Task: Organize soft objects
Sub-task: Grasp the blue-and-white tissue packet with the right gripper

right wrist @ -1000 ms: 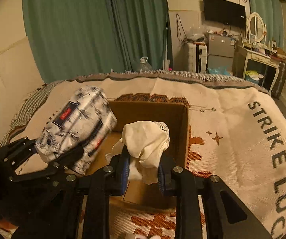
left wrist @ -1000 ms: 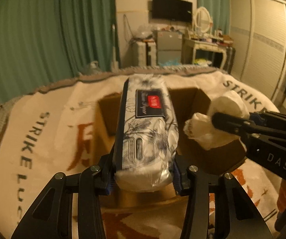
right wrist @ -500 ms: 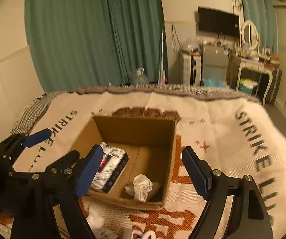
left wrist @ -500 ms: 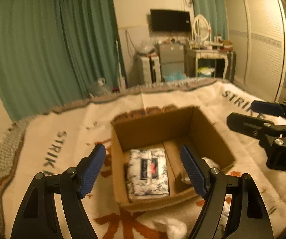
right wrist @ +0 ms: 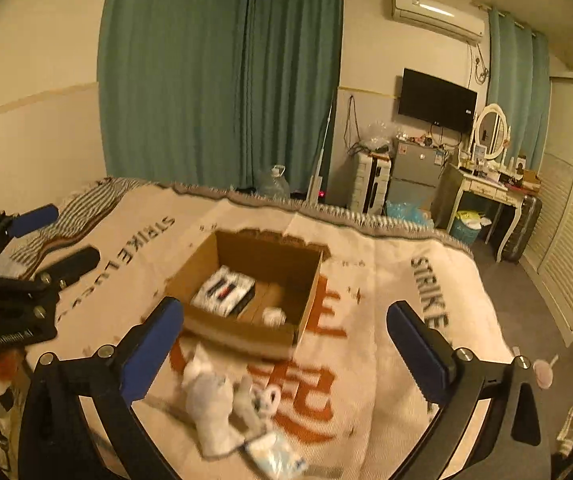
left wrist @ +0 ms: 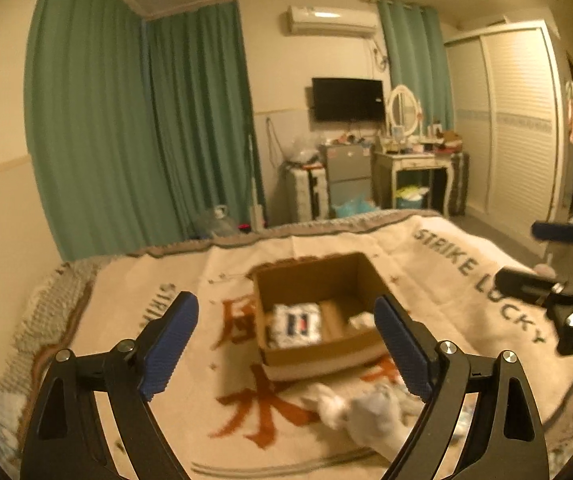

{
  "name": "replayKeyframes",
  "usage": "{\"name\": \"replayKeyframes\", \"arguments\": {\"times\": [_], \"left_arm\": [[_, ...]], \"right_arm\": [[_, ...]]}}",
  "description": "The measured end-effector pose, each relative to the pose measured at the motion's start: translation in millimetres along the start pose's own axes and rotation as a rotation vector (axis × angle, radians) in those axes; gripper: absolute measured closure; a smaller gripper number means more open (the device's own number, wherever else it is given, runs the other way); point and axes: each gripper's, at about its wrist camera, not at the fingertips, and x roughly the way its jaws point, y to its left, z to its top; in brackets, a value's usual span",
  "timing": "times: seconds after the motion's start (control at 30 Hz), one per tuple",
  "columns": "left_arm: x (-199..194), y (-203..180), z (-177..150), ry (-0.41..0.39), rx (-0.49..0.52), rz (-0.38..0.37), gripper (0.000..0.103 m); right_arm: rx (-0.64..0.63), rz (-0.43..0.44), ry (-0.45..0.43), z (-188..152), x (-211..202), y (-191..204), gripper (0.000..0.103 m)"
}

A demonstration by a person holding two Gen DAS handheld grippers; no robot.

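My left hand-held gripper (left wrist: 286, 344) hangs above the bed with its blue-padded jaws spread wide and nothing between them. My right hand-held gripper (right wrist: 286, 336) is spread just as wide and also carries nothing.

I take the cardboard box (left wrist: 360, 354) as my landmark. It sits open-topped on the blanket (left wrist: 134, 320) that covers the bed, and both grippers hover on the near side of it, raised above it. Inside the box, against its left wall, the patterned tissue pack (left wrist: 295, 324) lies flat. Beside the pack, toward the box's right wall, a crumpled white cloth (right wrist: 273, 315) rests on the box floor.

Outside the box, on the blanket just in front of its near wall, a loose heap of white soft items (right wrist: 210, 404) lies blurred; I cannot tell the separate pieces apart. Next to that heap, farther from the box, lies a small pale blue packet (right wrist: 276, 456).

Beyond the box's far wall, past the bed's edge, green curtains (left wrist: 146, 128) hang.
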Motion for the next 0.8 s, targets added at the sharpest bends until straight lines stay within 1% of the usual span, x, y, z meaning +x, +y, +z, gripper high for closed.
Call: {"name": "replayKeyframes", "arguments": {"times": [0.1,0.2,0.3,0.4,0.47,0.53,0.6,0.63,0.7,0.8], "left_arm": [[0.6,-12.6,-20.2,0.036,-0.003,0.026,0.012],[13.3,-28.3,-45.6,0.111,-0.005,0.031,0.012],[31.5,-45.4,-75.2,0.176,-0.015,0.062,0.012],[51.1,-57.9,-101.8,0.256,-0.043,0.041,0.012],[62.7,-63.3,-115.6,0.302,-0.058,0.044,0.012],[72.0,-67.5,-126.5,0.342,-0.061,0.038,0.012],[78.3,-72.2,-135.1,0.368,-0.055,0.038,0.012],[79.1,-73.6,-138.7,0.374,-0.052,0.036,0.012],[82.1,-77.0,-143.2,0.382,-0.049,0.033,0.012],[88.4,-79.8,-145.5,0.395,-0.051,0.034,0.012]], "right_arm": [[0.009,0.018,0.031,-26.5,-2.6,-0.4,0.001],[0.006,0.02,0.072,-52.4,6.8,-2.5,0.001],[-0.034,0.031,0.152,-82.6,27.4,-4.5,0.001],[-0.041,0.05,0.245,-115.0,56.7,-10.2,0.001],[-0.037,0.049,0.306,-134.2,75.6,-14.8,0.001],[-0.035,0.06,0.376,-154.3,95.7,-18.4,0.003],[-0.035,0.095,0.448,-171.9,114.5,-18.7,0.005],[-0.04,0.113,0.481,-178.1,121.9,-17.2,0.01],[-0.041,0.145,0.542,-186.7,136.1,-14.1,0.018],[-0.036,0.179,0.583,-187.7,147.9,-12.8,0.018]]}}
